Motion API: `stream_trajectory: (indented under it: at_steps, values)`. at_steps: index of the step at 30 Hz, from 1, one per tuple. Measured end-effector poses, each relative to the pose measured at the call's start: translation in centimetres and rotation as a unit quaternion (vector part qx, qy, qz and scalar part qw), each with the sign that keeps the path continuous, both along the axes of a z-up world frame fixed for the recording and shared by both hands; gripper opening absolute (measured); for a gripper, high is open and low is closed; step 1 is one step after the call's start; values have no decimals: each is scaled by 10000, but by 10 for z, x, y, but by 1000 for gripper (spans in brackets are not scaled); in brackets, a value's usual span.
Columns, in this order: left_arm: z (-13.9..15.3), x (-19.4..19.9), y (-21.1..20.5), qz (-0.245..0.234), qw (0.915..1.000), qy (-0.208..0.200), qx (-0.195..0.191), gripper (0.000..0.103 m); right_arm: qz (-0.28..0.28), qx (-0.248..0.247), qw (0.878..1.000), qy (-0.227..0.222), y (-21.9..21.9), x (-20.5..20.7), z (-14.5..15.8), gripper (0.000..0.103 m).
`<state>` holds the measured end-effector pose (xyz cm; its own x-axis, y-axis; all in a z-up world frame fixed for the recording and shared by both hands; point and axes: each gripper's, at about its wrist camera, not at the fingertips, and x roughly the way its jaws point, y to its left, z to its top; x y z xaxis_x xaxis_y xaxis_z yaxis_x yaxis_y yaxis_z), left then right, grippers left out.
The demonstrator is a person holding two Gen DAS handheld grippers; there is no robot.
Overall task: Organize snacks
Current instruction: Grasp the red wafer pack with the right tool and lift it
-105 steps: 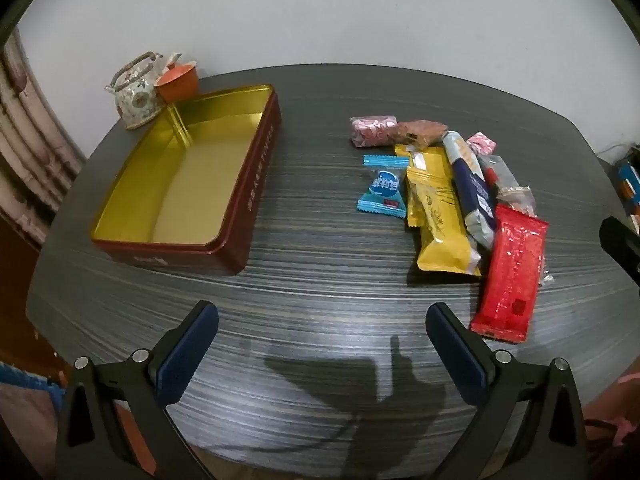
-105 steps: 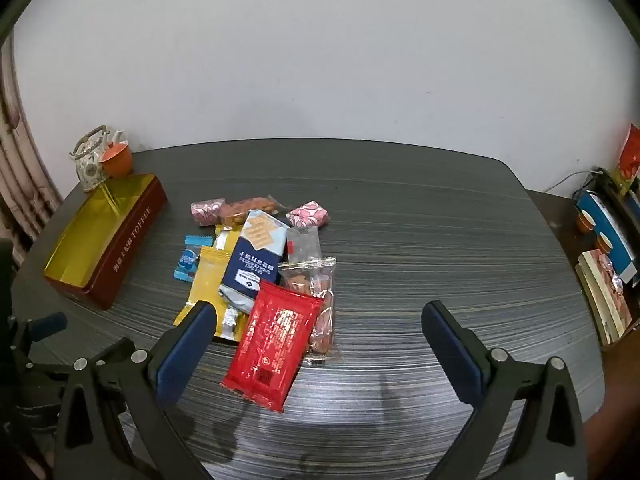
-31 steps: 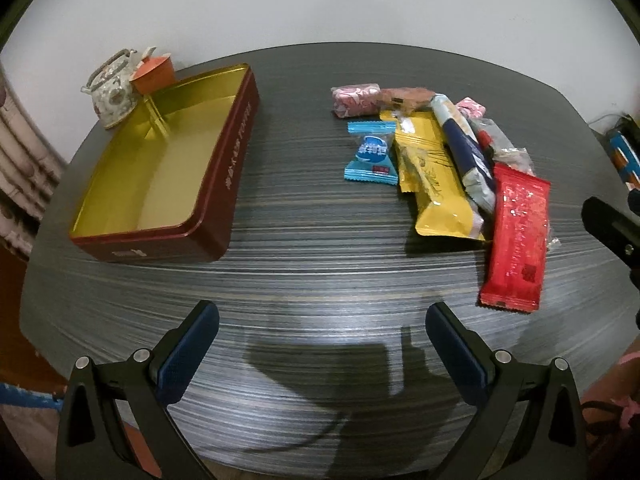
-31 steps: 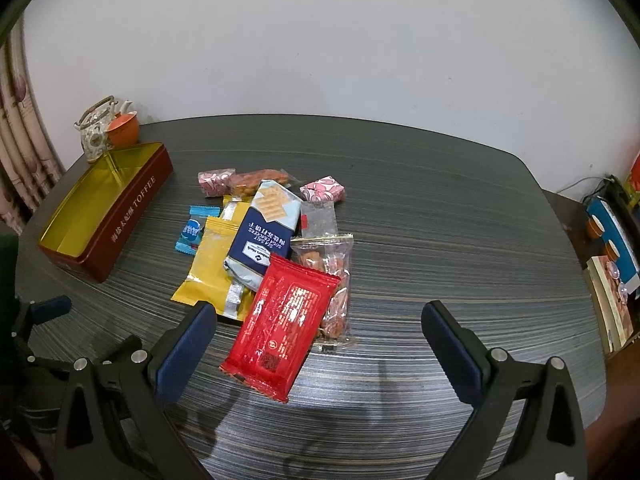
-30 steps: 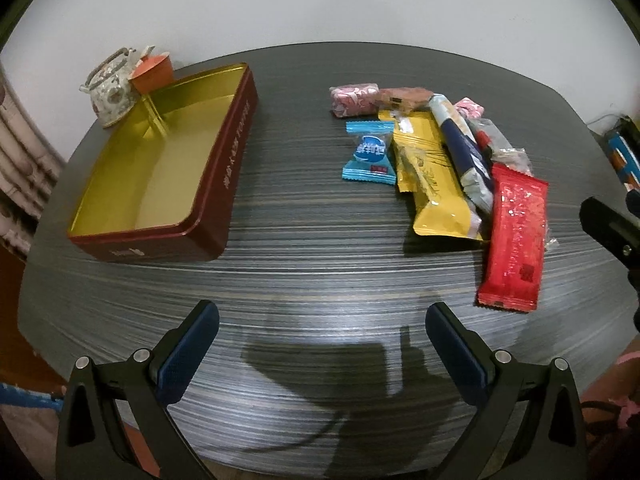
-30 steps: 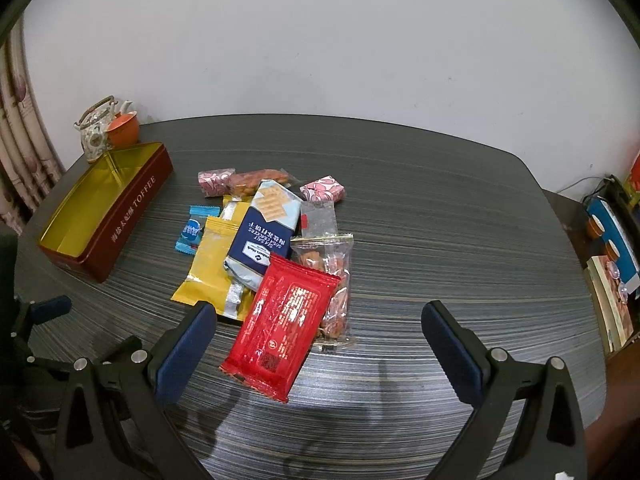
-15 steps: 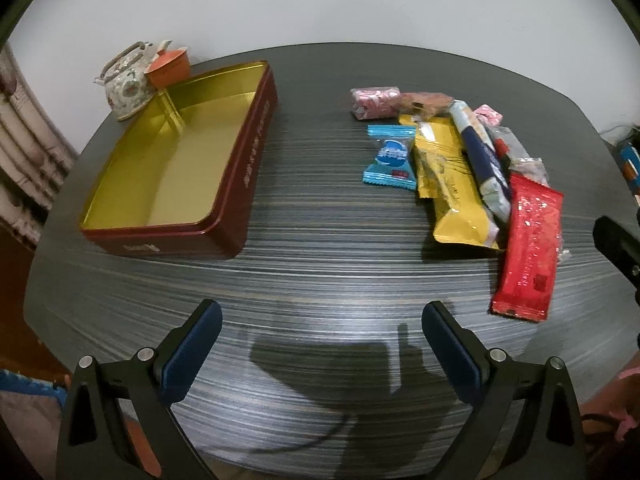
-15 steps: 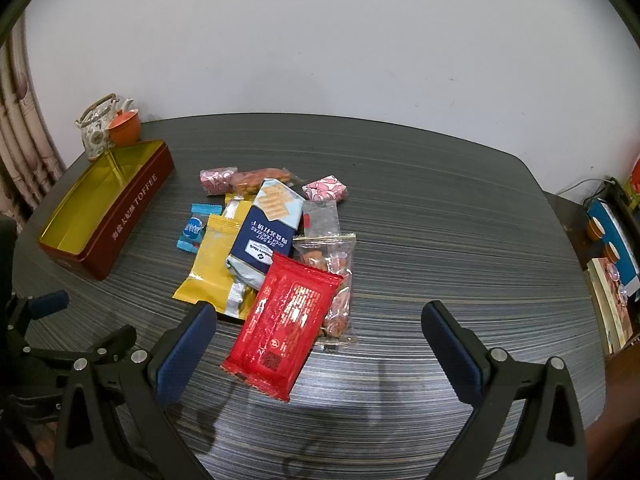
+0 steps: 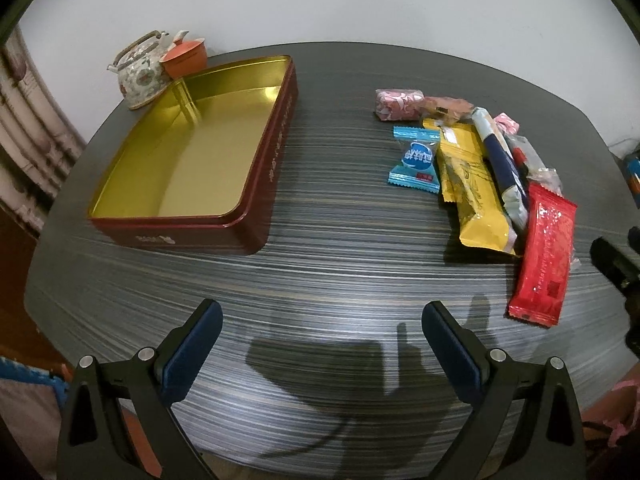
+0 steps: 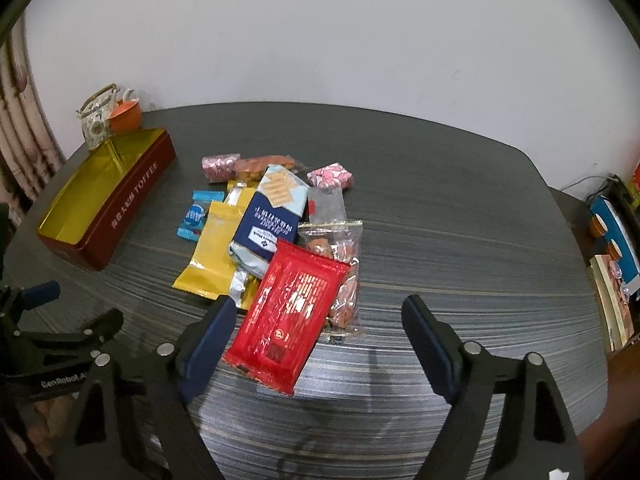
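Note:
Several wrapped snacks lie in a heap mid-table: a red packet [image 10: 294,316] nearest, a yellow packet [image 10: 212,252], a navy packet [image 10: 270,224], a clear bag [image 10: 340,248], a blue candy [image 10: 195,216] and pink candies [image 10: 219,166]. My right gripper [image 10: 318,336] hovers over the red packet's near end. Its jaws are closing, the packet lies partly between them, and the pads stand clear of it. The open gold-lined red tin [image 9: 260,168] sits to the left, with nothing inside. My left gripper [image 9: 322,352] is open over bare table in front of the tin. The red packet [image 9: 546,252] lies to its right.
A floral teapot [image 9: 138,70] and an orange cup [image 9: 184,58] stand behind the tin at the table's far left corner. Books and boxes [image 10: 612,248] sit on a lower surface off the table's right edge. A white wall runs behind the table.
The right gripper's fingers have drawn closer together around the near end of the red packet. The left gripper's view has rolled slightly; its jaws stay wide.

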<state>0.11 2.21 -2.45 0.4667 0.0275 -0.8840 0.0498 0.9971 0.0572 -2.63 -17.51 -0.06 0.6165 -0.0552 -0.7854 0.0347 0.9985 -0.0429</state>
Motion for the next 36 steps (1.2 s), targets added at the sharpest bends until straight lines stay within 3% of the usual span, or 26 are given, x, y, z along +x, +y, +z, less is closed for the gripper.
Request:
stream_trajectory:
  at_steps: [4, 10, 17, 23, 29, 32, 33, 35, 36]
  values:
    - [1, -1, 3, -9, 10000, -71, 33, 100, 28, 130, 9997, 222, 1, 3, -12, 69]
    - [0, 1, 10, 53, 9999, -50, -127, 100, -137, 334, 9977, 571, 2, 12, -30, 68]
    - [-8, 5, 13, 69, 9997, 43, -238, 100, -414, 133, 9948, 924, 12, 28, -51, 66]
    - [-10, 7, 12, 15, 9997, 29, -231, 100, -697, 476, 9920, 942, 7, 38, -55, 64]
    - [-9, 13, 4, -103, 9997, 65, -195, 100, -713, 411, 9921, 943, 9, 47, -58, 64]
    - [-6, 17, 1, -150, 9994, 62, -305, 100, -664, 320, 9927, 950, 8, 47, -58, 54]
    - [-4, 19, 0, -179, 9992, 67, -341, 100, -644, 268, 9928, 975, 8, 47, -59, 47]
    - [-3, 23, -3, -234, 9987, 97, -435, 100, -600, 429, 9919, 1033, 5, 44, -61, 33]
    - [-2, 26, -4, -269, 9984, 118, -483, 100, -575, 523, 9913, 1059, 2, 43, -61, 32]
